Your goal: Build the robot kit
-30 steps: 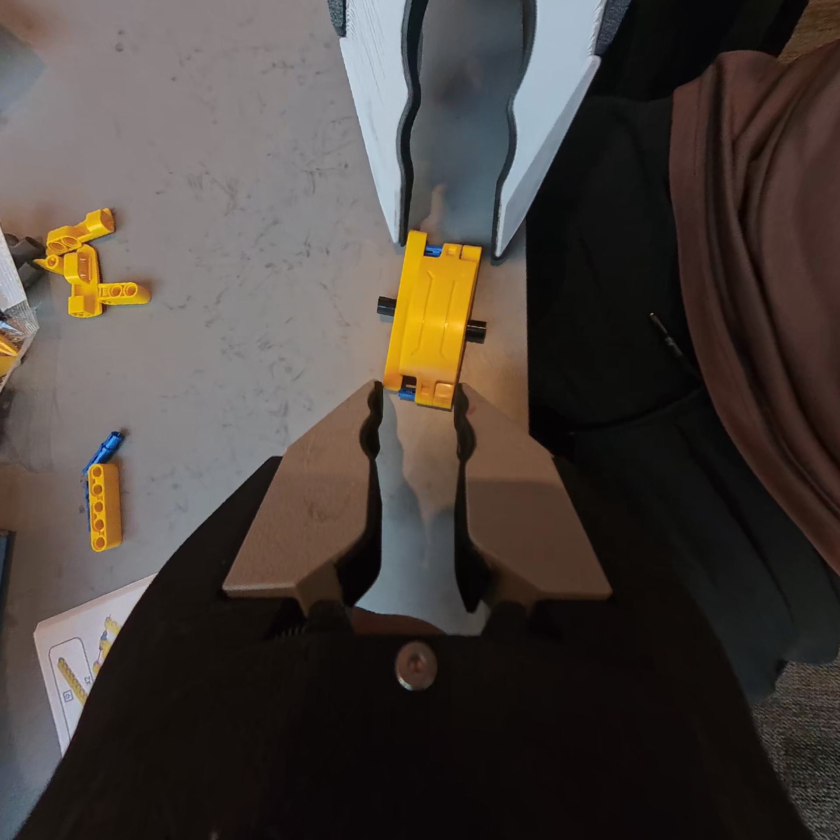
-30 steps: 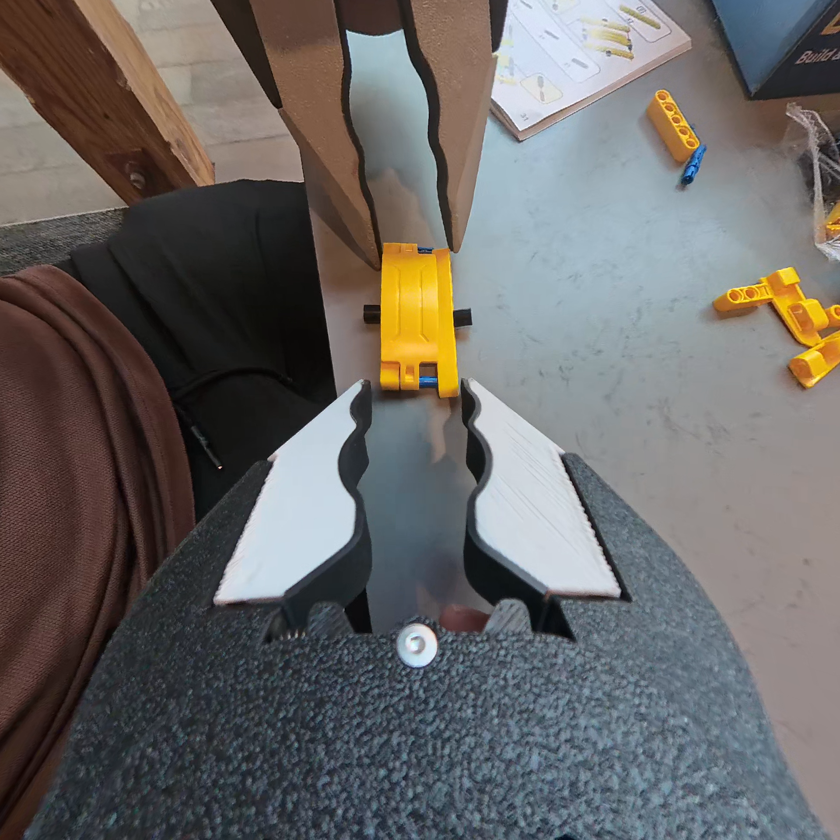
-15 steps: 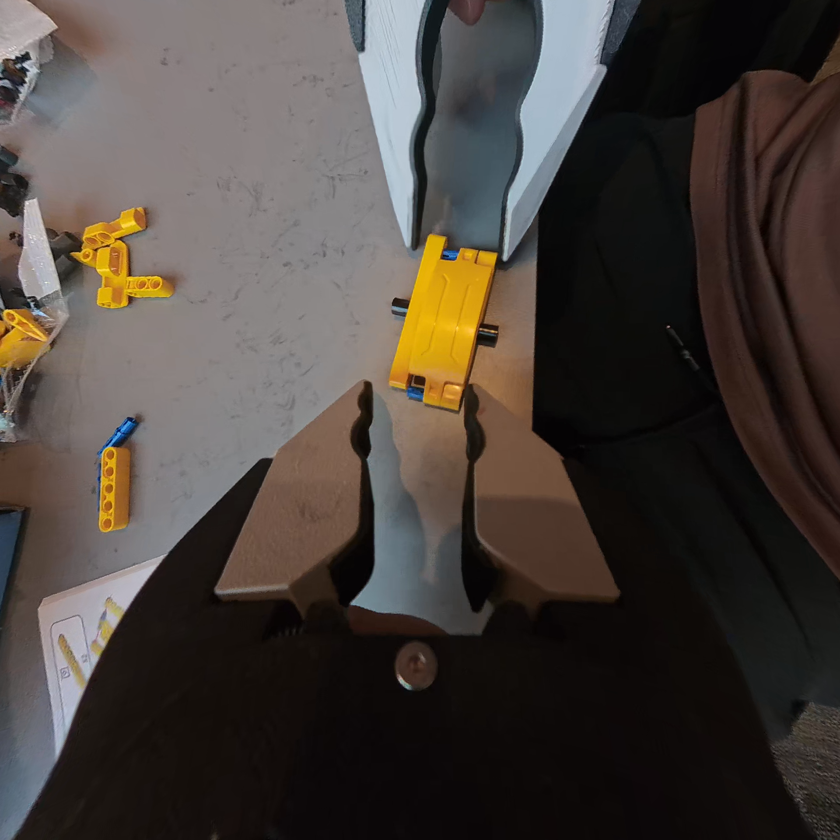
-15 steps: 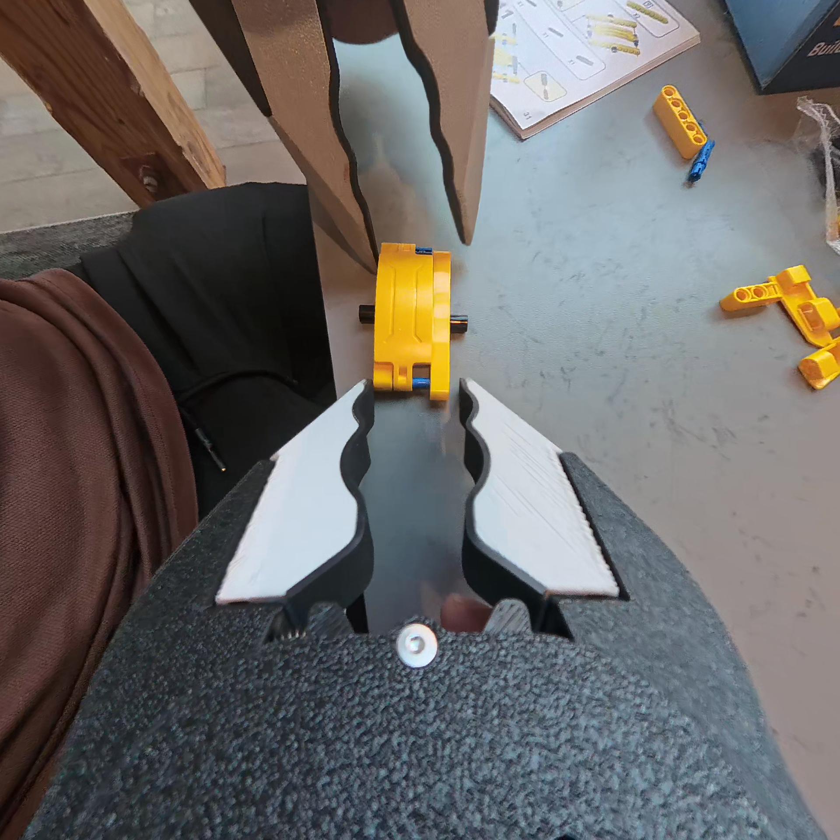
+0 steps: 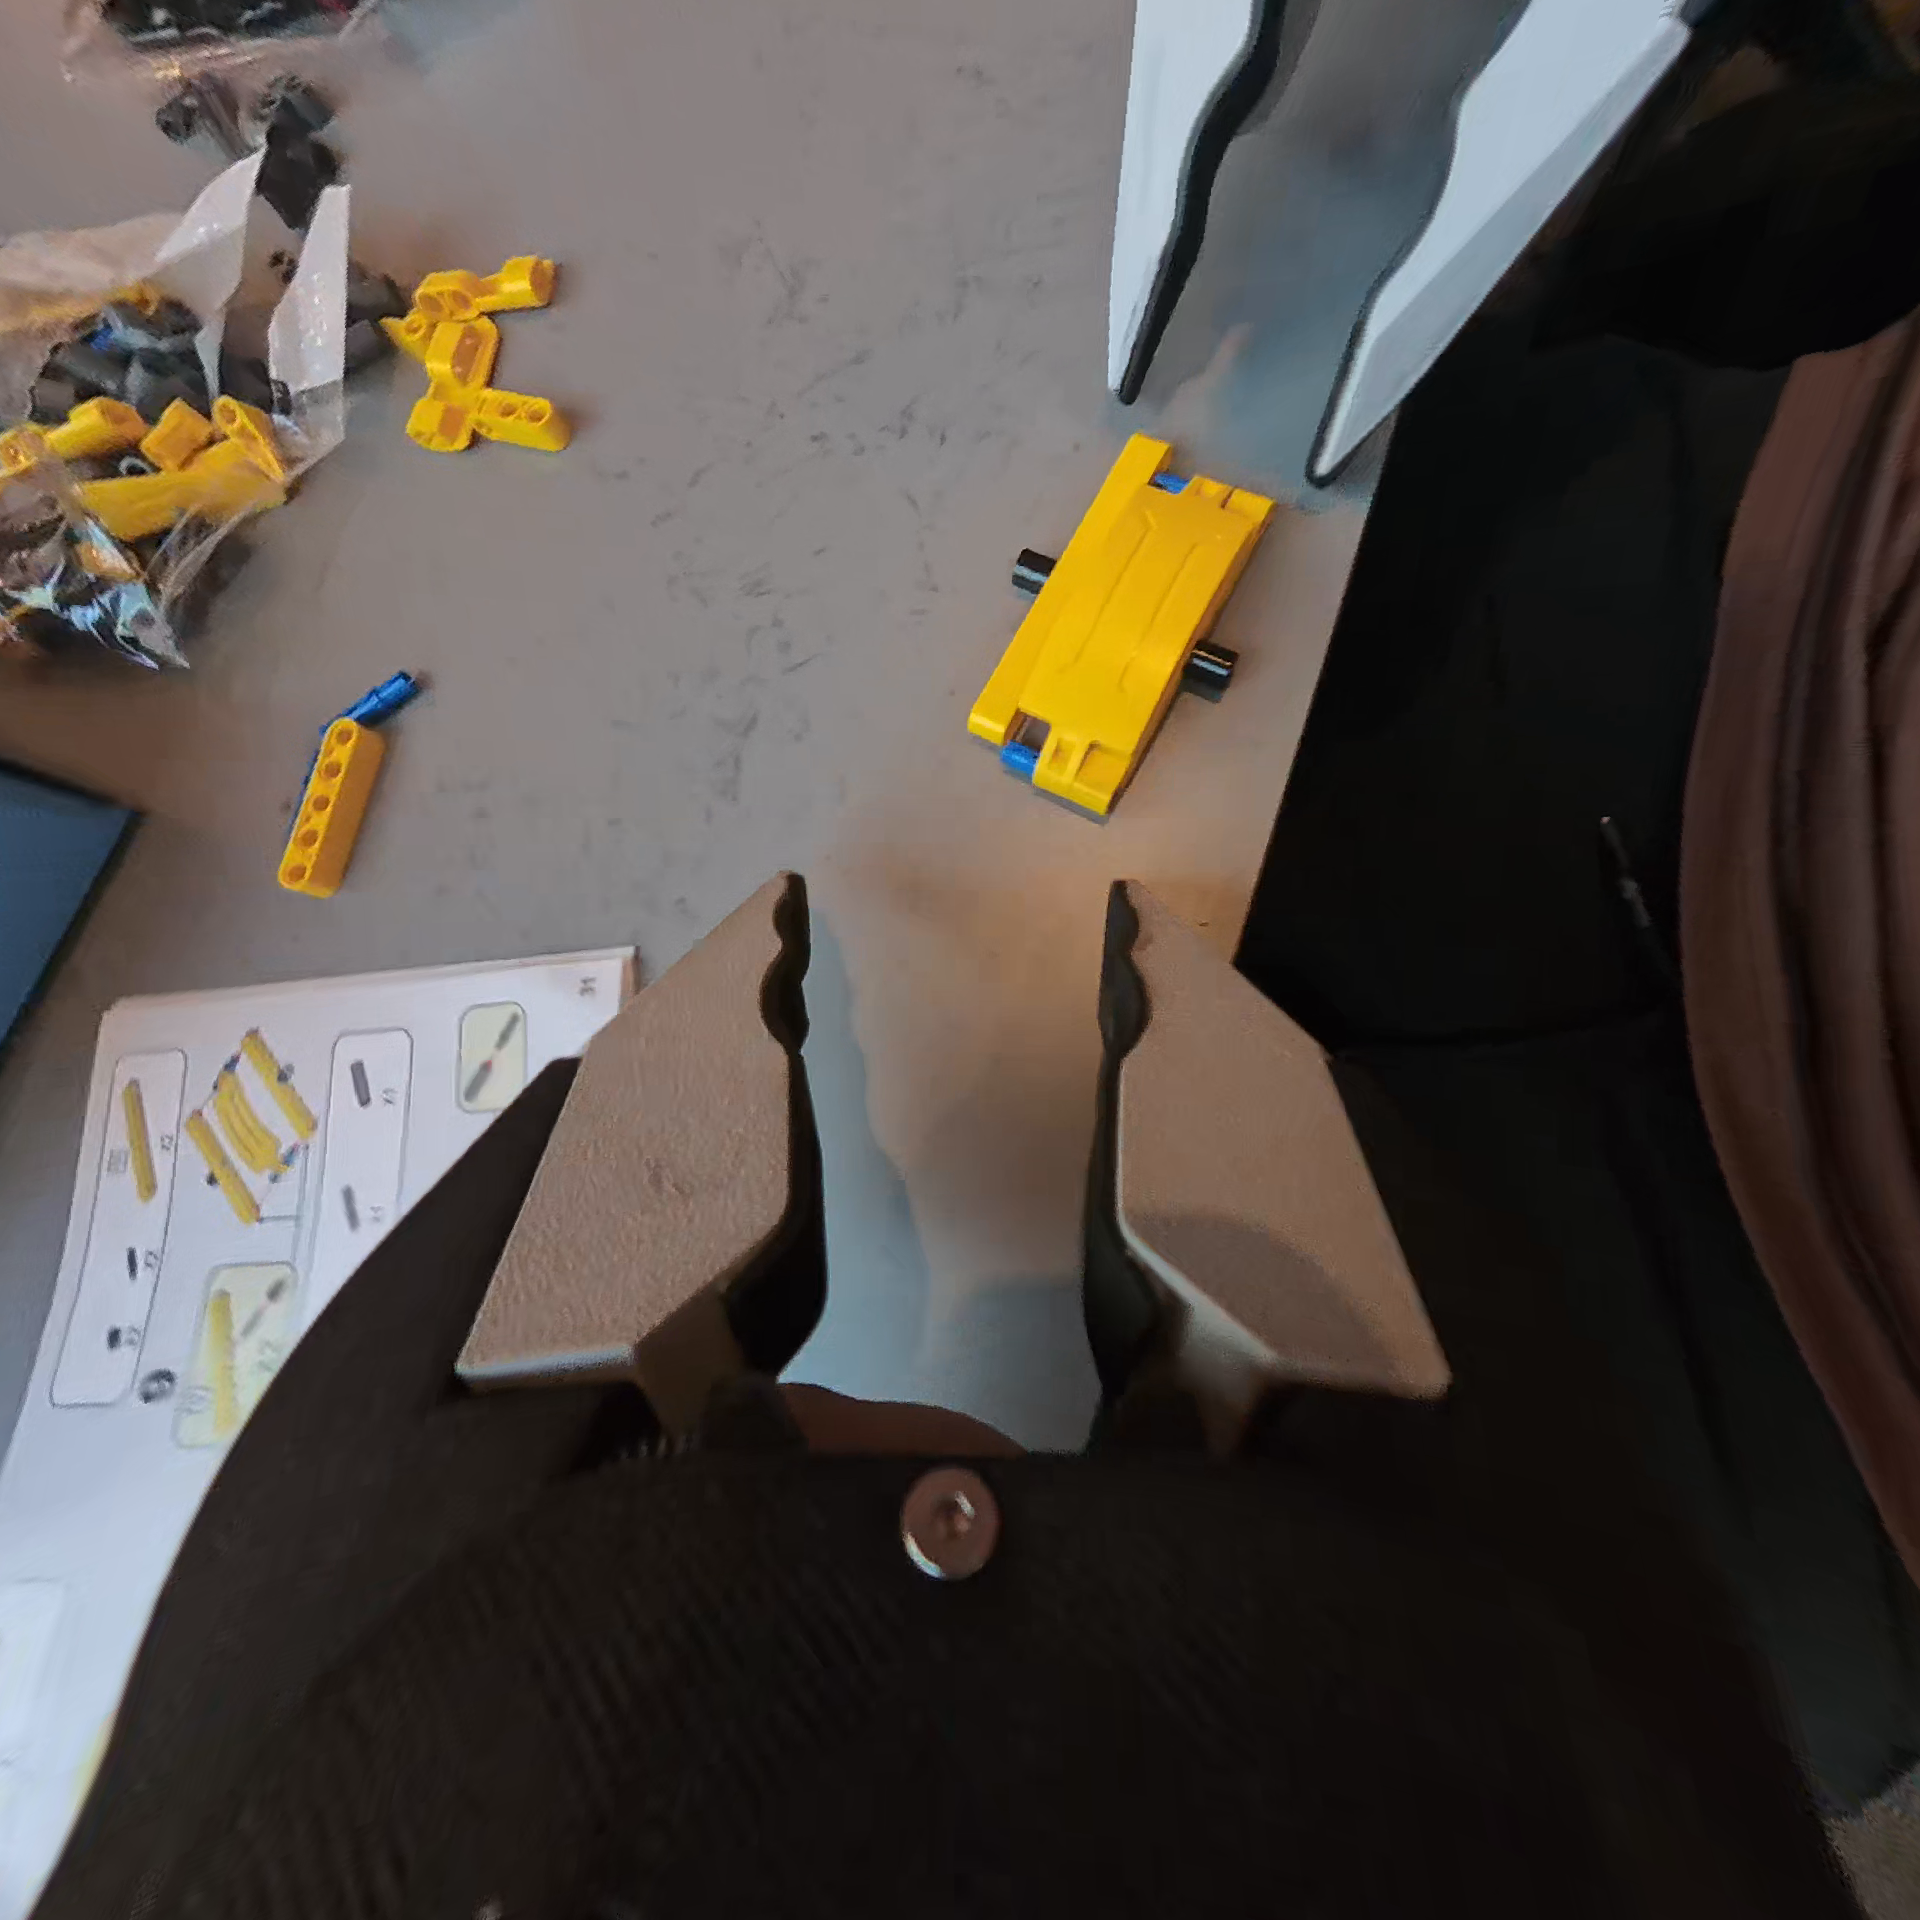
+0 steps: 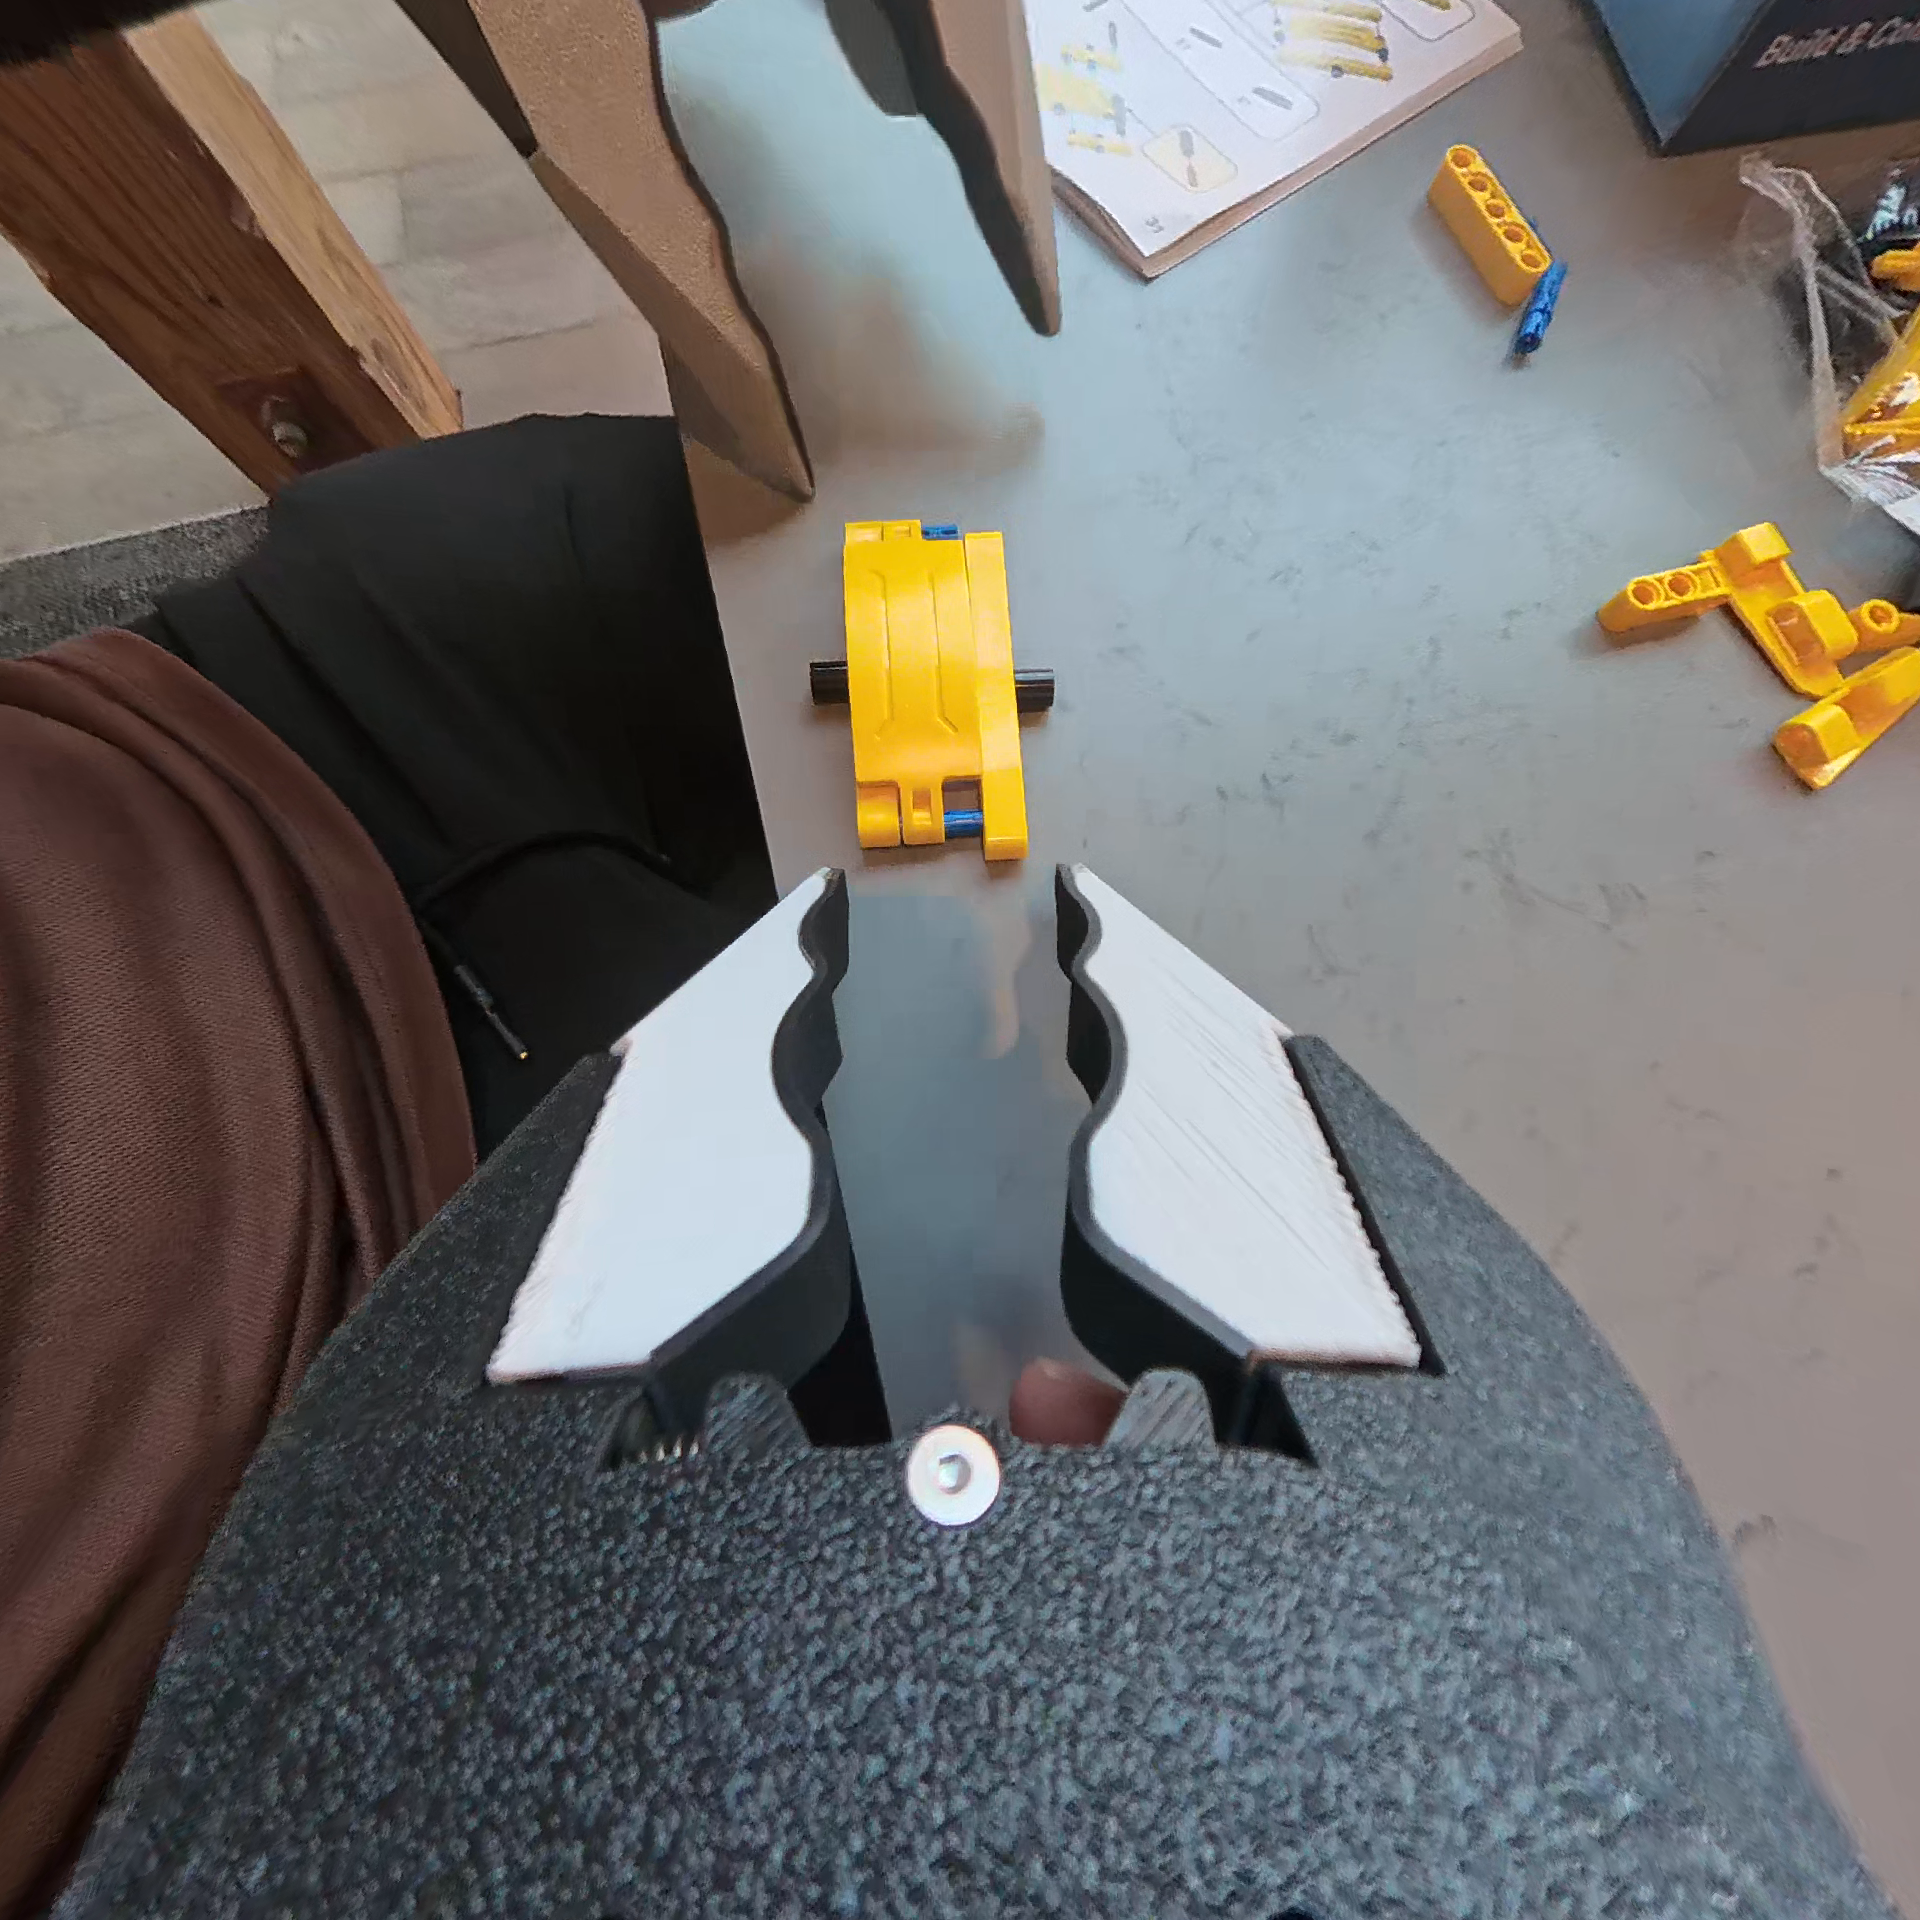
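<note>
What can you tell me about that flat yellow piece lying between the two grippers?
The yellow piece is a small assembly of glossy plastic building parts: a long ribbed panel with a narrower yellow strip along one side, blue pins showing at both ends, and a black axle sticking out on either side at mid-length. It lies flat on the grey table, near the edge by the person's lap. Neither gripper touches it.

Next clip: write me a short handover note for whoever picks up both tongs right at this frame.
Left tongs: open, empty, short of the yellow panel assembly with black axle ends.
Right tongs: open, empty, at its opposite end, not touching.
Assembly lies flat near the grey table's edge.
Loose nearby: yellow holed beam with blue pin, yellow connector cluster, clear parts bag, open instruction booklet.
Done: the panel assembly appears joined. What is left cannot be told.
</note>
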The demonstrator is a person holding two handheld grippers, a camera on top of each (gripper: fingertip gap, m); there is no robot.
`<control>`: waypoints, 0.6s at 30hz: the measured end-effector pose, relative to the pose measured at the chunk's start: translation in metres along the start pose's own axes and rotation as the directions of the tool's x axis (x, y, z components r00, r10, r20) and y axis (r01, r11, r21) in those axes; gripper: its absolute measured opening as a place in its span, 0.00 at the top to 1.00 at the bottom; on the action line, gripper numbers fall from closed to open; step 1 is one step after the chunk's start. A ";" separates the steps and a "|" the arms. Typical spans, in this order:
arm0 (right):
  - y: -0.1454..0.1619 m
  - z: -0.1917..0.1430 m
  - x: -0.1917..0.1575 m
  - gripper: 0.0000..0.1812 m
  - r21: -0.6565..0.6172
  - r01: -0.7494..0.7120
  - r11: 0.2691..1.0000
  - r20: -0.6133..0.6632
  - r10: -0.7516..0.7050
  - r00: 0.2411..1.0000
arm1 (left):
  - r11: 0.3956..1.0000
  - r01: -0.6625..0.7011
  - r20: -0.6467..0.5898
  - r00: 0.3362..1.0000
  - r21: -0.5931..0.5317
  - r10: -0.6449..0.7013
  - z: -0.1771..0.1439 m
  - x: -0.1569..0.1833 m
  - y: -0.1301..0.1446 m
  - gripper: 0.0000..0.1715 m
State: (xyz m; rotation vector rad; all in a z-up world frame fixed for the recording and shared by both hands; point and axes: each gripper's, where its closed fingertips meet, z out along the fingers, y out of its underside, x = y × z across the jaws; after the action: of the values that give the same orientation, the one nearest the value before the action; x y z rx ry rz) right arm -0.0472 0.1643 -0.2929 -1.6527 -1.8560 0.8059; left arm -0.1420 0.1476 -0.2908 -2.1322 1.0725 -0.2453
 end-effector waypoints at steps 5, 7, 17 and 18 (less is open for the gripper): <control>0.003 0.000 -0.003 0.81 0.002 -0.035 0.999 0.018 0.035 0.999 | 0.995 0.078 0.020 0.997 0.058 -0.079 -0.004 0.012 0.003 0.82; 0.003 0.001 -0.005 0.81 0.007 -0.038 0.999 0.020 0.038 0.999 | 0.993 0.087 0.004 0.996 0.076 -0.088 -0.003 0.017 0.002 0.87; 0.000 0.003 -0.006 0.83 0.010 -0.020 1.000 0.025 0.020 0.999 | 0.992 0.076 -0.020 0.997 0.101 -0.074 0.004 0.028 -0.007 0.92; 0.000 0.004 -0.007 0.83 0.009 -0.020 1.000 0.030 0.020 0.999 | 0.992 0.077 -0.023 0.997 0.105 -0.075 0.004 0.029 -0.007 0.92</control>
State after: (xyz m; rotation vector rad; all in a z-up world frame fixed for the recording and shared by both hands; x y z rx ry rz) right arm -0.0494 0.1574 -0.2955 -1.6645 -1.8555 0.8510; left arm -0.1172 0.1309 -0.2931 -2.0819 0.9685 -0.3510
